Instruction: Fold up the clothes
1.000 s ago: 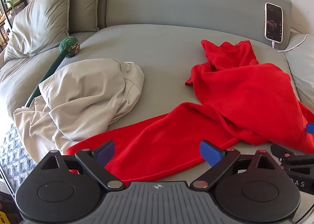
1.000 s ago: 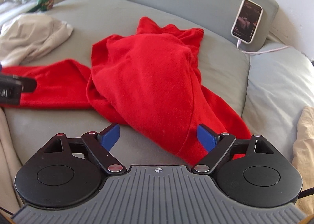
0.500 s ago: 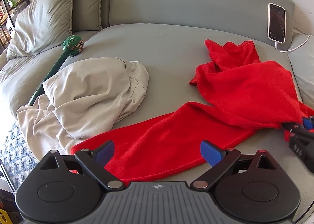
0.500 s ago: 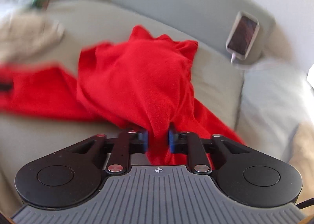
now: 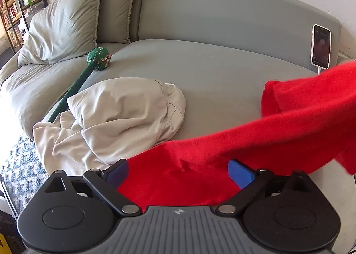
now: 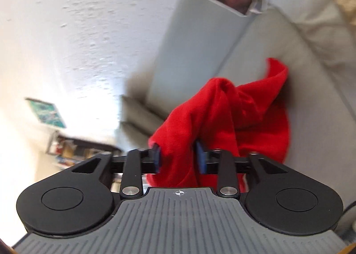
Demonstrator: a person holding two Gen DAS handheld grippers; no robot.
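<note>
Since the earlier frame, the right claw [image 6: 178, 160] has rolled sideways and lifted the red fleece garment [image 6: 222, 120]; its jaws are opening around bunched fabric. The left claw [image 5: 178, 172] stands spread, with fabric lying between its fingers.

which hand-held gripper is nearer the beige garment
Left. The left hand-held gripper sits right beside the beige garment, jaws wide over the red garment. The right hand-held gripper is across the bed.

No readable text, label, brand or number shows in either view. The white-cased phone [image 5: 321, 49] leaning on the grey backrest, far ahead and to the right of the left tongs, has a lit screen, but what it displays is too small and blurred to read.
</note>
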